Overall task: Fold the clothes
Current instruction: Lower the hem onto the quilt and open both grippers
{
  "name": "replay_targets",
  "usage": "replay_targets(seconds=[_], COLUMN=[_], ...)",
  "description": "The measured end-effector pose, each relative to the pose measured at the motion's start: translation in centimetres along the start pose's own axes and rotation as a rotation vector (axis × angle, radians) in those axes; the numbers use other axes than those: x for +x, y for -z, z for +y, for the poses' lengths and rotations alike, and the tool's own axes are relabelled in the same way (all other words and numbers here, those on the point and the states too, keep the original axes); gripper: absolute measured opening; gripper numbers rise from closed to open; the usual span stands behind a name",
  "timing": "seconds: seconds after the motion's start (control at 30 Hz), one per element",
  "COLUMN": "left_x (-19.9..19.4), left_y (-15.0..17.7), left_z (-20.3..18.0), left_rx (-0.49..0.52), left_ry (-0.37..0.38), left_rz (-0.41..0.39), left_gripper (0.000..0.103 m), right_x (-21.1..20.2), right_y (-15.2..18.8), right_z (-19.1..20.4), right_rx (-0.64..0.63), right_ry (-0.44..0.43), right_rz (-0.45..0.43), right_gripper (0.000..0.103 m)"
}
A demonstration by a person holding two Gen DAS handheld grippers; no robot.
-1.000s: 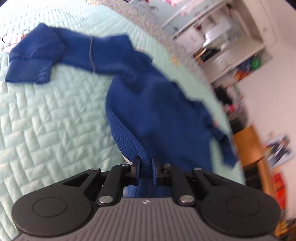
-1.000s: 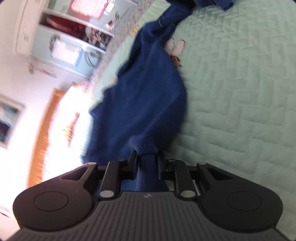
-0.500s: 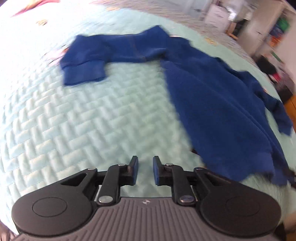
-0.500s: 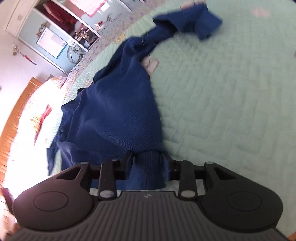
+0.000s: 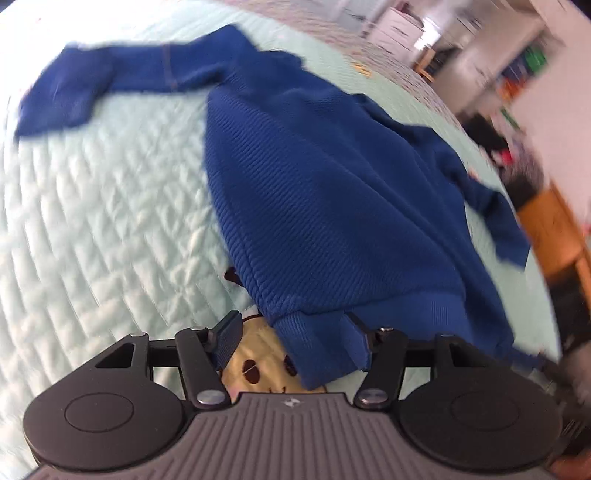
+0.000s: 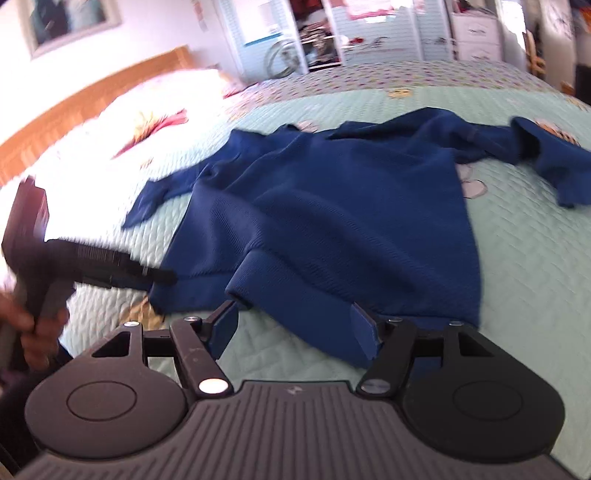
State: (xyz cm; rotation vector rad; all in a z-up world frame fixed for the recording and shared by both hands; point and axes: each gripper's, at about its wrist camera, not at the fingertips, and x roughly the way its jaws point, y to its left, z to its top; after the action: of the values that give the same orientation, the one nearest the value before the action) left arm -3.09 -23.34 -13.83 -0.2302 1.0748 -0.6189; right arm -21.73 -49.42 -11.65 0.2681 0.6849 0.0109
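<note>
A blue knit sweater lies spread on the mint quilted bedspread, one sleeve stretched to the far left, the other to the right. My left gripper is open, its jaws wide either side of the ribbed hem, which lies loose between them. In the right wrist view the sweater lies flat and my right gripper is open around the hem. The left gripper also shows there, at the sweater's left hem corner.
A cartoon patch on the bedspread shows under the hem. A wooden headboard and pillows lie at the left. Shelves and a wardrobe stand beyond the bed. A wooden cabinet stands right of the bed.
Both grippers have let go of the hem and opened wide. The sweater has dropped from a lifted bunch to lying flat on the bedspread.
</note>
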Motion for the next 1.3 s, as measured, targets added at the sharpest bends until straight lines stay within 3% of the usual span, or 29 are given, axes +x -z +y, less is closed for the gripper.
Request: replay_targets(seconds=[0.03, 0.07, 0.1, 0.2, 0.37, 0.43, 0.53, 0.63, 0.77, 0.9, 0.97, 1.07, 1.17, 1.3], left_x=[0.3, 0.5, 0.7, 0.1, -6.8, -8.1, -7.5, -6.5, -7.2, -8.4, -8.7, -8.2, -7.0, -4.1], left_y=[-0.1, -0.3, -0.5, -1.2, -1.4, -1.0, 0.1, 0.9, 1.3, 0.3, 0.0, 0.6, 2.4, 5.9], left_z=[-0.1, -0.4, -0.6, 0.3, 2.3, 3.6, 5.3, 5.5, 4.7, 4.0, 2.6, -0.4, -3.5, -6.6], left_rx=[0.001, 0.016, 0.033, -0.037, -0.057, -0.063, -0.08, -0.049, 0.024, 0.045, 0.102, 0.277, 0.49, 0.748], left_ry=[-0.001, 0.001, 0.006, 0.041, 0.055, 0.006, -0.098, -0.122, -0.139, -0.146, -0.145, -0.101, -0.039, -0.031], left_rz=[-0.012, -0.022, -0.033, -0.064, -0.204, -0.201, -0.121, -0.055, -0.086, -0.17, -0.209, -0.207, -0.157, -0.065], left_gripper=[0.059, 0.049, 0.013, 0.013, 0.013, 0.013, 0.013, 0.012, 0.017, 0.022, 0.028, 0.041, 0.044, 0.046], right_x=[0.3, 0.7, 1.0, 1.9, 1.8, 1.7, 1.8, 1.7, 0.9, 0.0, 0.0, 0.2, 0.9, 2.9], right_y=[0.2, 0.4, 0.5, 0.6, 0.5, 0.6, 1.0, 1.1, 0.9, 0.2, -0.3, -0.6, 0.2, 2.4], right_z=[0.6, 1.1, 1.6, 2.4, 1.6, 1.0, 0.1, -0.4, -1.3, -2.7, -2.4, -1.1, 2.5, 6.3], right_rx=[-0.032, -0.064, -0.097, -0.165, -0.134, -0.093, -0.018, 0.024, 0.075, 0.125, 0.093, -0.003, -0.239, -0.531], right_ry=[0.01, 0.02, 0.037, 0.08, 0.082, 0.047, 0.02, 0.007, -0.004, 0.004, 0.005, -0.021, -0.034, 0.017], right_rz=[0.004, 0.008, 0.009, 0.015, 0.019, 0.03, 0.046, 0.055, 0.049, 0.012, 0.004, 0.007, 0.037, 0.087], right_gripper=[0.068, 0.068, 0.068, 0.068, 0.068, 0.068, 0.072, 0.072, 0.072, 0.072, 0.072, 0.072, 0.072, 0.072])
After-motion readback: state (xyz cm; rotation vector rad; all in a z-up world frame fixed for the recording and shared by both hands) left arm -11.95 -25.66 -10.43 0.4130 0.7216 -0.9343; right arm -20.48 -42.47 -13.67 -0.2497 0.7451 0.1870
